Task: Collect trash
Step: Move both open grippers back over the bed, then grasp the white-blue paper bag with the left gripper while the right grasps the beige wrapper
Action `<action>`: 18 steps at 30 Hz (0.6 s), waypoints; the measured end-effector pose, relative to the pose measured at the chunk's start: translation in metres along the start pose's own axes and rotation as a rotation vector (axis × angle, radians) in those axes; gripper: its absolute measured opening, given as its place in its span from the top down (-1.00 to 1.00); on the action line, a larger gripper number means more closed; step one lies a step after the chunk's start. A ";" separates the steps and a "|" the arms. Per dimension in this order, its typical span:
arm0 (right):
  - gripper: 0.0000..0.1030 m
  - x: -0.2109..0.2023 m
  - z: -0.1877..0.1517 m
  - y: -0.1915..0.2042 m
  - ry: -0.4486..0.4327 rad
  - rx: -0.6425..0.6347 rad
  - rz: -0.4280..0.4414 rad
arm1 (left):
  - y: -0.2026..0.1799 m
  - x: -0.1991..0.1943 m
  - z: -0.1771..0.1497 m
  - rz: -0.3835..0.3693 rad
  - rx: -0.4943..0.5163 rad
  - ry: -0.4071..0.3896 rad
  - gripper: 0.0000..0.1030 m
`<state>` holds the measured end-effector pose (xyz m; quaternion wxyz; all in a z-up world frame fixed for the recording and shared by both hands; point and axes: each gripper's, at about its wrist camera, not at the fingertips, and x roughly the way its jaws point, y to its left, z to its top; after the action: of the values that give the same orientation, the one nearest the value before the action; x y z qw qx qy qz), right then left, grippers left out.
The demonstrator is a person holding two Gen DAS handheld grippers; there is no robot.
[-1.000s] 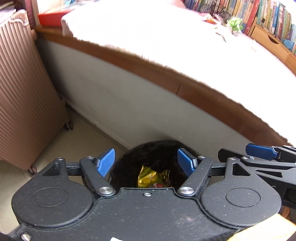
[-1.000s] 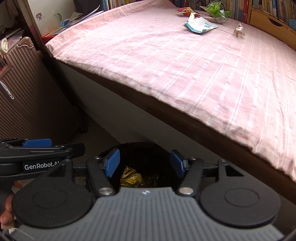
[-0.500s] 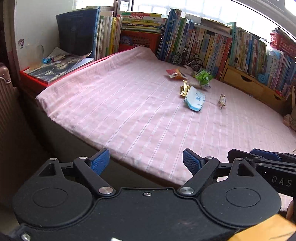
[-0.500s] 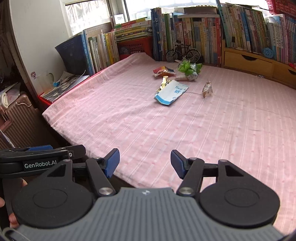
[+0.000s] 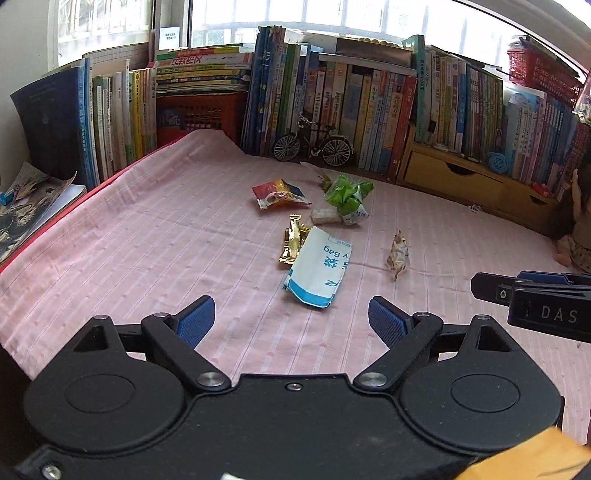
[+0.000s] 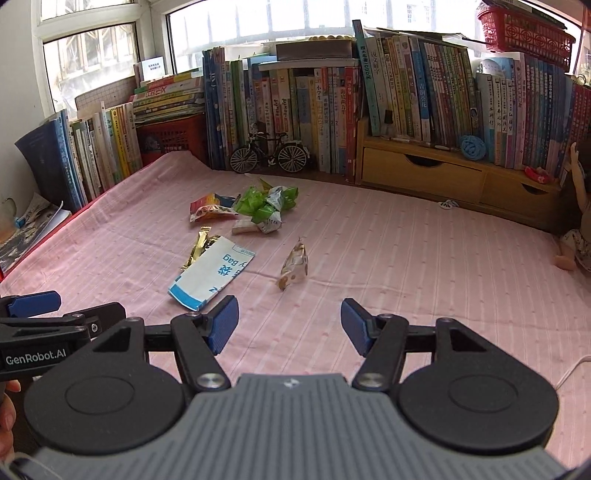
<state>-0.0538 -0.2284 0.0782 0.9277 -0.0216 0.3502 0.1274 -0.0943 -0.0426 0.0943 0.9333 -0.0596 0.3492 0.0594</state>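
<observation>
Several pieces of trash lie on the pink striped bed point(image 5: 147, 258): a white-and-blue bag point(image 5: 318, 271) point(image 6: 213, 272), a gold wrapper point(image 5: 292, 240) point(image 6: 199, 246), a red-and-yellow snack packet point(image 5: 280, 192) point(image 6: 209, 211), a crumpled green wrapper point(image 5: 347, 194) point(image 6: 266, 203), a small beige block point(image 5: 325, 217) and a twisted brownish wrapper point(image 5: 398, 254) point(image 6: 295, 265). My left gripper point(image 5: 291, 322) is open and empty, just short of the white-and-blue bag. My right gripper point(image 6: 290, 325) is open and empty, near the twisted wrapper. Each gripper shows at the edge of the other's view.
Rows of books point(image 6: 406, 92) line the far side of the bed, with a model bicycle point(image 5: 313, 146), a wooden drawer unit point(image 6: 443, 173) and red baskets point(image 6: 524, 29). Magazines point(image 5: 26, 206) lie at the left. A doll point(image 6: 576, 236) lies at the right edge.
Both grippers rose from over the black bin beside the bed and now point across the bed at the trash. The bin and suitcase have left both views. Both stay open.
</observation>
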 end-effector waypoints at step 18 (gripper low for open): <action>-0.43 0.113 0.038 -0.037 0.114 0.043 0.071 | -0.039 0.141 0.024 0.024 0.044 0.114 -0.73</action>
<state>0.0614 -0.2340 0.0306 0.9013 0.0037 0.4058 0.1514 0.0331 -0.0676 0.0224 0.9120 -0.0381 0.4040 0.0596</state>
